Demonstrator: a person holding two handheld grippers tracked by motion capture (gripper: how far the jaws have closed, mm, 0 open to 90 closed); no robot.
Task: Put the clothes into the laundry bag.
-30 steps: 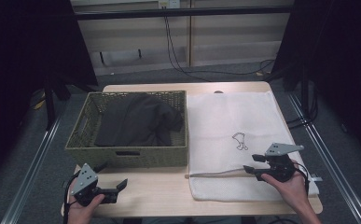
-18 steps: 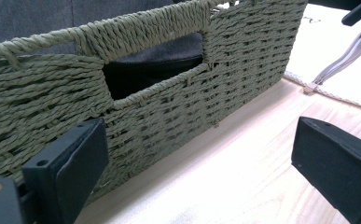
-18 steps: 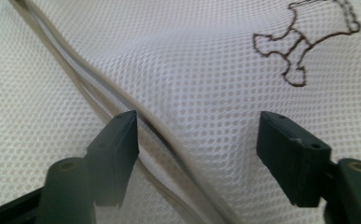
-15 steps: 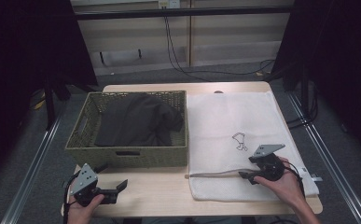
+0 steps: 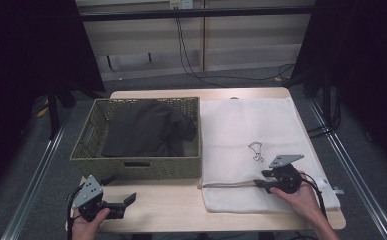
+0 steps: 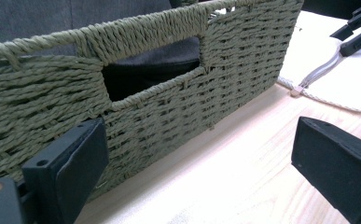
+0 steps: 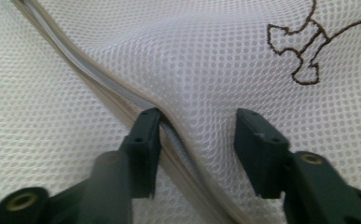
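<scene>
A white mesh bag [image 5: 261, 125] with a small brown stitched figure [image 5: 255, 150] lies flat on the right half of the table. My right gripper [image 5: 258, 184] is down on the bag's front part, by the zipper [image 5: 226, 184]. In the right gripper view its jaws [image 7: 197, 116] have just been closing. A raised ridge of mesh [image 7: 201, 93] and the zipper [image 7: 89, 74] lie between them, with a wide gap left. My left gripper [image 5: 120, 189] rests open at the front left, with bare table between its jaws [image 6: 201, 154].
A green woven basket [image 5: 136, 167] with a dark cloth [image 5: 146, 127] inside stands on the table's left half, close in front of the left gripper. Its handle slot [image 6: 155, 67] shows the cloth. Bare wood runs along the front edge [image 5: 181, 210].
The right gripper has sunk onto the bag and shifted slightly left toward the zipper, and mesh has bunched up between its jaws. The left gripper has kept still.
</scene>
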